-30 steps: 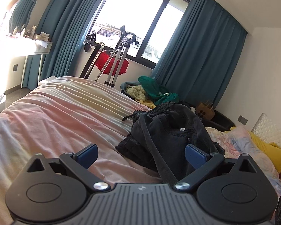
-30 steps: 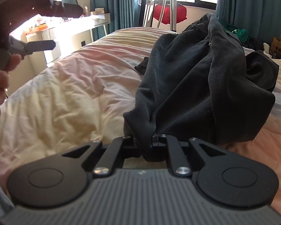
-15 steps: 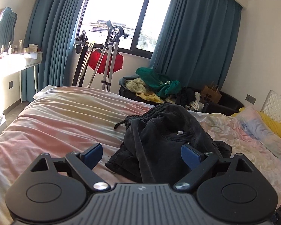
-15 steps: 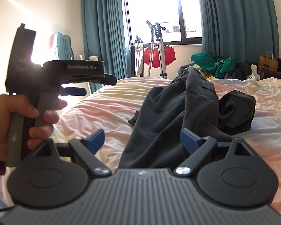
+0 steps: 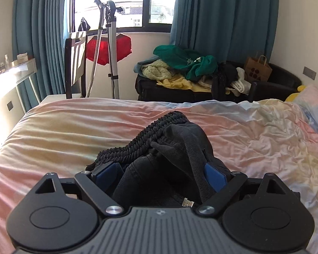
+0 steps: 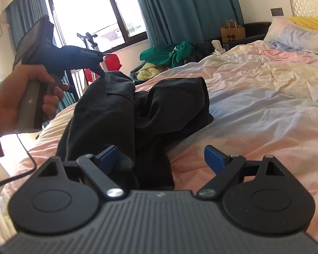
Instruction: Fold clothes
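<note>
Since a second ago your right gripper [image 6: 162,158] has let go of the black trousers [image 6: 142,108]: its jaws sprang wide within that second but have held steady since, with cloth beside the left pad only. Your left gripper [image 5: 161,175] has swung closer and now straddles the crumpled waistband [image 5: 146,139], jaws wide, pads not pressing. Those trousers lie bunched mid-bed on the pink duvet [image 5: 254,139]. You have open duvet to the right toward the pillow [image 6: 294,36], and more to the left up to the bed's edge.
</note>
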